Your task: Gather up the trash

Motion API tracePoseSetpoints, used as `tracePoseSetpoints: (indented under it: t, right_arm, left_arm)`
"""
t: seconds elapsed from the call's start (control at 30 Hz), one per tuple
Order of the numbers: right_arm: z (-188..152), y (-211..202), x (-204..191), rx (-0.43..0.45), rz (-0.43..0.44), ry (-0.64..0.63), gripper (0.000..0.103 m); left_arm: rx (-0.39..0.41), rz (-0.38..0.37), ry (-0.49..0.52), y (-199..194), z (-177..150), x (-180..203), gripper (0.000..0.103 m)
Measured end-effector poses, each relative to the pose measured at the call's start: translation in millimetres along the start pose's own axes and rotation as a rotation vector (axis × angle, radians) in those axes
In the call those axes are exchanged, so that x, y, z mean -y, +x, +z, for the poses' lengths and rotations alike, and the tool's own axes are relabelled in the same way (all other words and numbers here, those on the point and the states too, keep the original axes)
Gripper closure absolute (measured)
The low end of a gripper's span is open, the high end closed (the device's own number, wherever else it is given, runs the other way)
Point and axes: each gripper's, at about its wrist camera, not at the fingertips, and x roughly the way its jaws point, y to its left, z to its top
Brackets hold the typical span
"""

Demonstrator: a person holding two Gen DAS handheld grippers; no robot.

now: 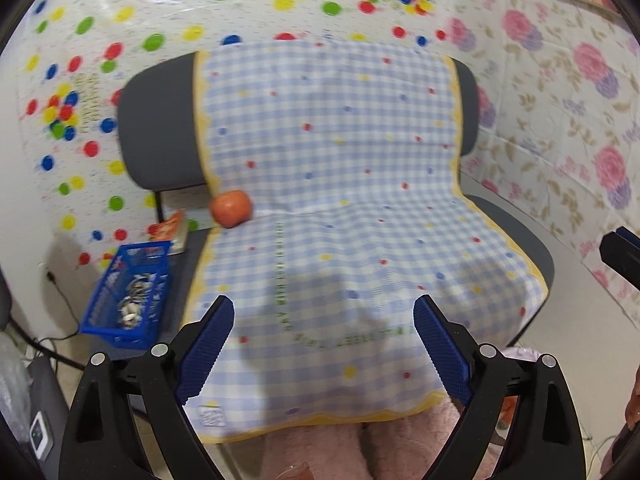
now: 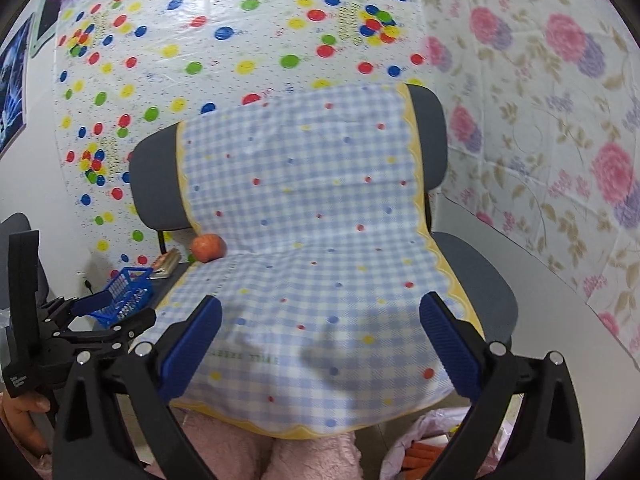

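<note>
While both grippers hang empty over the seat, I read this as the gap between picks: nothing held, next piece of trash not yet chosen.

Biggest first: chair [image 1: 160,140], grey, w/ a blue checked cloth [image 1: 340,200] draped from backrest down over the seat front. Cloth's yellow edge hangs past the seat at 6 o'clock in both views, so I keep fingers off that hem or it'll drag.

Blue basket [image 1: 128,296] sits at 9 o'clock off the seat's left side, scraps already inside — my guess is that's the trash bin. Just behind it, approx 10 o'clock, a small packet-like item [image 1: 170,232]; can't tell what it is, poss. trash.

Orange fruit [image 1: 231,208] rests on the cloth at the seat/backrest crease, left edge, near 11 o'clock. Whether it counts as trash I can't say; round, so it'd roll if nudged.

Left gripper [image 1: 324,344]: jaws spread wide, nothing btwn them. Right gripper [image 2: 320,344]: same, wide apart, empty.

Next move needs a target, then a reach toward 10–11 o'clock. Seat centre is bare cloth, plenty of room. Right side is tight: wall close at 3 o'clock. Left gripper shows at 8 o'clock in right view, so I keep the two apart.
</note>
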Motion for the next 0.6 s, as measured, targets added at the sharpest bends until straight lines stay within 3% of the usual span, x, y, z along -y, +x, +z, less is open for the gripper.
tracePoseSetpoints:
  t: [0.23, 0.6]
  right_arm:
    - [-1.0, 1.6, -20.4, -0.017, 0.022, -0.028, 0.006]
    - [-12.2, 8.5, -20.1, -0.061, -0.005, -0.011, 0.006]
  left_arm:
    - [-0.003, 0.027, -0.043, -9.8, -4.8, -27.8, 0.012]
    - [0.005, 0.023, -0.049, -14.7, -7.3, -35.6, 0.012]
